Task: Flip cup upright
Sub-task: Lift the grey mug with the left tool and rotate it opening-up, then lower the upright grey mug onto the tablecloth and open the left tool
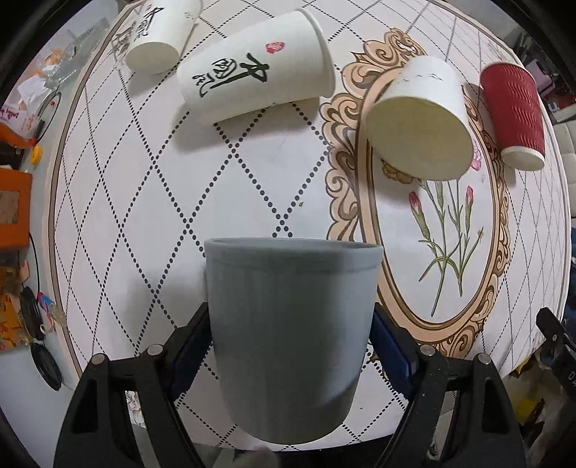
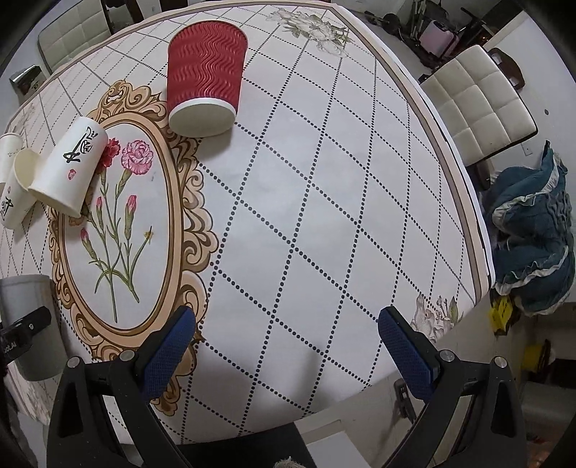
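Observation:
My left gripper [image 1: 289, 316] is shut on a grey cup [image 1: 291, 331], its rim pointing away from the camera, held above the table's near edge. The grey cup also shows at the left edge of the right wrist view [image 2: 25, 316]. My right gripper [image 2: 286, 324] is open and empty above the table. A red ribbed cup [image 2: 205, 82] lies on its side at the far middle, also in the left wrist view [image 1: 513, 111]. White paper cups with black script lie on their sides: one [image 1: 259, 75], one [image 1: 421, 118], one [image 1: 162, 32].
The table [image 2: 324, 216] has a diamond-patterned cloth with an oval flower emblem [image 2: 122, 230]. A white padded chair [image 2: 478, 104] and blue fabric [image 2: 532, 244] are to the right of the table. Orange boxes [image 1: 12, 205] and clutter lie left of the table.

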Demonstrator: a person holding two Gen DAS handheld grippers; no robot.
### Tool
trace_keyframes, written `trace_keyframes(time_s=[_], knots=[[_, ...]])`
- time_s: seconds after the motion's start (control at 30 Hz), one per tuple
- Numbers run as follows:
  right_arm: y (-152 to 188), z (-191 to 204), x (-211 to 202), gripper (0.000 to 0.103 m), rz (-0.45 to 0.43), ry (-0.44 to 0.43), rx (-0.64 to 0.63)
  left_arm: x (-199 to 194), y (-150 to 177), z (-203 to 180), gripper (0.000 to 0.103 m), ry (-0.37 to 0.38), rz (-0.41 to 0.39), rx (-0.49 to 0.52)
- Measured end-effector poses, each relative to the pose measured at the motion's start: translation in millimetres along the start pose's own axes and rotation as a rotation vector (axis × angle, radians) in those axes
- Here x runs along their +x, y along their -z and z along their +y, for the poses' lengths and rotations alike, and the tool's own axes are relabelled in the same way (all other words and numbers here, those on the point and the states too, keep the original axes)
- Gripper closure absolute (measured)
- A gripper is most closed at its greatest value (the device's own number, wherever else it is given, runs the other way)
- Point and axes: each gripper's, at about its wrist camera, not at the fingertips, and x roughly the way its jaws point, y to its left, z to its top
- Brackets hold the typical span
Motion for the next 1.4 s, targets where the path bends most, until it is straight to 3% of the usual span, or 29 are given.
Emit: trace_keyframes(time_s=[0.23, 0.5, 0.8, 1.03, 1.4], knots=[[-1.9, 7.5, 0.1, 0.001, -0.007, -0.007, -0.022, -4.5, 9.6, 3.7, 0.001, -0.017, -0.018, -0.007], [-0.5, 9.9, -6.2, 0.001, -0.021, -0.020, -0.037, -33.0, 30.6, 6.2, 0.000, -0.041, -0.063, -0.034], [3.6, 14.6, -33.7, 0.001, -0.057, -0.064, -0.052, -93.6, 58.8, 18.5, 0.000, -0.091, -0.174, -0.081], [7.6, 39.5, -71.8, 0.001, -0.100, -0.113, -0.079, -120.2, 80.8, 69.4, 0.000, -0.160, -0.245, -0.137], [20.2, 130.4, -115.8, 0.001, -0.125, -0.153, -0.166, -102.7, 104.8, 147.8, 0.000, -0.207, -0.243, -0.185]])
